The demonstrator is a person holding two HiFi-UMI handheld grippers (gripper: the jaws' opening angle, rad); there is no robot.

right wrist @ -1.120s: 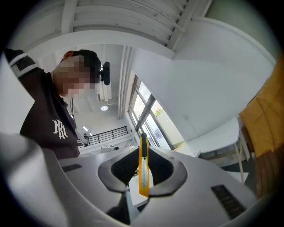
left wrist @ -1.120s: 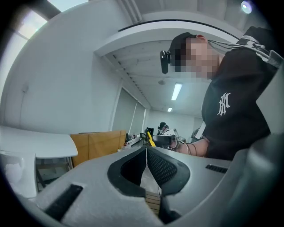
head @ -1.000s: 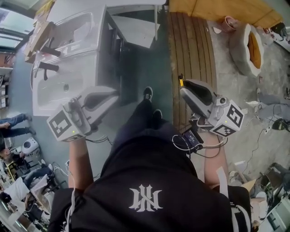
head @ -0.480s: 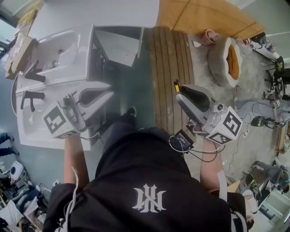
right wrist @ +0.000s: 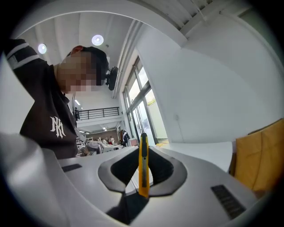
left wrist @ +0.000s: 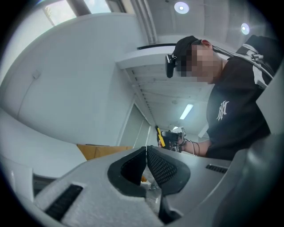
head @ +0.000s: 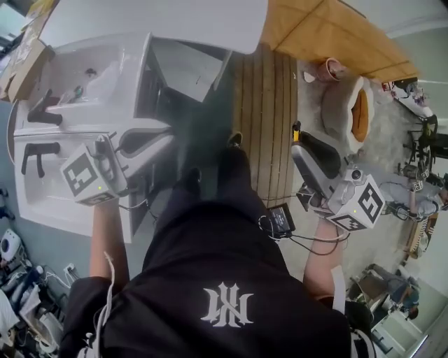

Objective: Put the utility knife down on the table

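A yellow utility knife (right wrist: 143, 162) stands upright, pinched between the dark pads of my right gripper (right wrist: 143, 153). In the head view its yellow tip (head: 296, 129) sticks out past the right gripper (head: 299, 142), which hangs over the wooden floor strip. My left gripper (head: 166, 134) is held beside the white sinks, and its jaws (left wrist: 146, 150) are shut with nothing between them. The left gripper view also catches the knife (left wrist: 158, 135) far off. The white table (head: 175, 19) lies ahead at the top of the head view.
Two white sinks with black taps (head: 43, 115) stand at the left, with a cardboard box (head: 24, 52) beyond them. A wooden slat strip (head: 269, 98) runs down the middle of the floor. An orange board (head: 329, 31) and a round cushion (head: 357, 112) lie at the right.
The person has stepped forward, so the white table now shows larger at the top. Both grippers keep their pose; the knife stays in the right one.
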